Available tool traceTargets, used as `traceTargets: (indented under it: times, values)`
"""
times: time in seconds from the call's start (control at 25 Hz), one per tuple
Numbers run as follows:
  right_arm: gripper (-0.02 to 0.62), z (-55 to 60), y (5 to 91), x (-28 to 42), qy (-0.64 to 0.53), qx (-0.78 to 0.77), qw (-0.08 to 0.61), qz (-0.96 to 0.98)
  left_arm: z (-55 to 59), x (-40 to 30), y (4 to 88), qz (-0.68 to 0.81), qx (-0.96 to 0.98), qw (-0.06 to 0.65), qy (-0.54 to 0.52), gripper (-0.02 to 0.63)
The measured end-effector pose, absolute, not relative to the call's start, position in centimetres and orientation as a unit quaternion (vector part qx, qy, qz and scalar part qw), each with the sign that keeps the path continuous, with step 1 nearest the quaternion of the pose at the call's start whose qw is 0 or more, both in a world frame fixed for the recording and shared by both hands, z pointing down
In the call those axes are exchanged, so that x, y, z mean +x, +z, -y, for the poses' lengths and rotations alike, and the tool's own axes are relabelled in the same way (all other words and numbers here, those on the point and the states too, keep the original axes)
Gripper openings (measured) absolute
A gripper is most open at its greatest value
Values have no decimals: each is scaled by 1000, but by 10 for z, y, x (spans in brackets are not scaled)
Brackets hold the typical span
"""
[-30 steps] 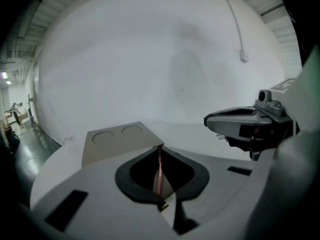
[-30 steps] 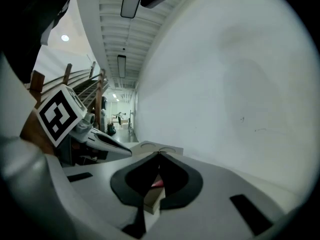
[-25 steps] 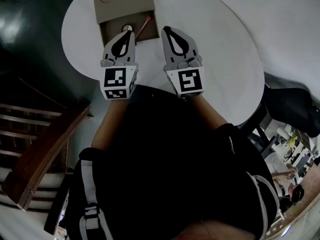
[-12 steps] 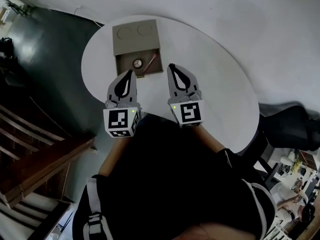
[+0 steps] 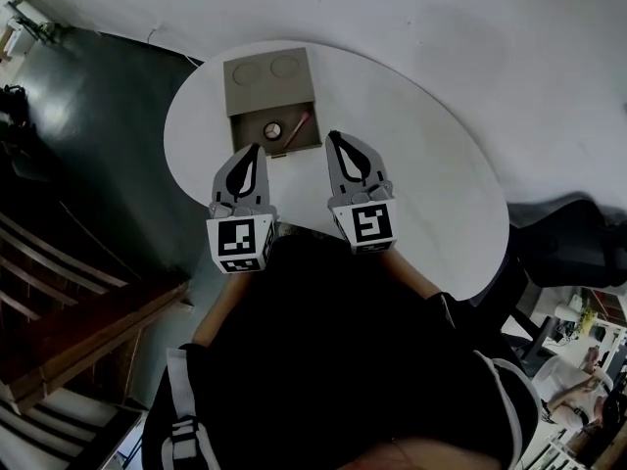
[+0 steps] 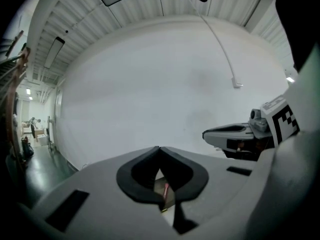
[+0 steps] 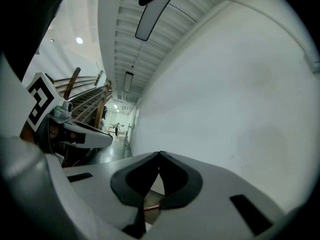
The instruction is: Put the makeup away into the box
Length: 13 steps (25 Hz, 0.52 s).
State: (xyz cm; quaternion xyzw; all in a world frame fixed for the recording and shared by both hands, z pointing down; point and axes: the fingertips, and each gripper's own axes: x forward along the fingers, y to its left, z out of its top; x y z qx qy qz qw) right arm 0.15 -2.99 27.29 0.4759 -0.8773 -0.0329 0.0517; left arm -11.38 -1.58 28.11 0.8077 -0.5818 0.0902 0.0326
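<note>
The main risk from here is a careless pass over the box (image 5: 266, 78), which sits toward the far left part of the round white bench (image 5: 421, 164), not far from its edge. A sweep by either tool could nudge it outward or tip out what it holds. The left hand-held gripper (image 5: 256, 149) has its jaws pressed together on nothing, and the right hand-held gripper (image 5: 331, 135) is likewise closed and empty. Both hang side by side on the near side of the box, apart from it, pointing roughly level toward the wall, so any next reach would likely start from above. A second risk lies in the slanted pink-tipped brush (image 5: 298, 125). Its pink end leans toward the right wall of the open compartment, and if a cover has to come down it could catch on that end and fail to seat. The box itself is grey-beige, with a dark open compartment on its near side. On its far side is a flat panel bearing two round recesses, though I cannot tell whether this is a lid folded back or a fixed half. Inside the compartment lie the makeup items, a small round compact (image 5: 272, 130) and the brush just beside it to the right. No makeup shows loose on the bench, so the putting away looks finished or close to it.
</note>
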Motion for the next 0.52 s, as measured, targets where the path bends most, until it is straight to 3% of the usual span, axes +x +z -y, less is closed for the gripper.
traceTargets:
  times: [0.52]
  values:
    - [21,30,280,-25,-33,508,60,859,21,-140,293,556,826,33,88,8]
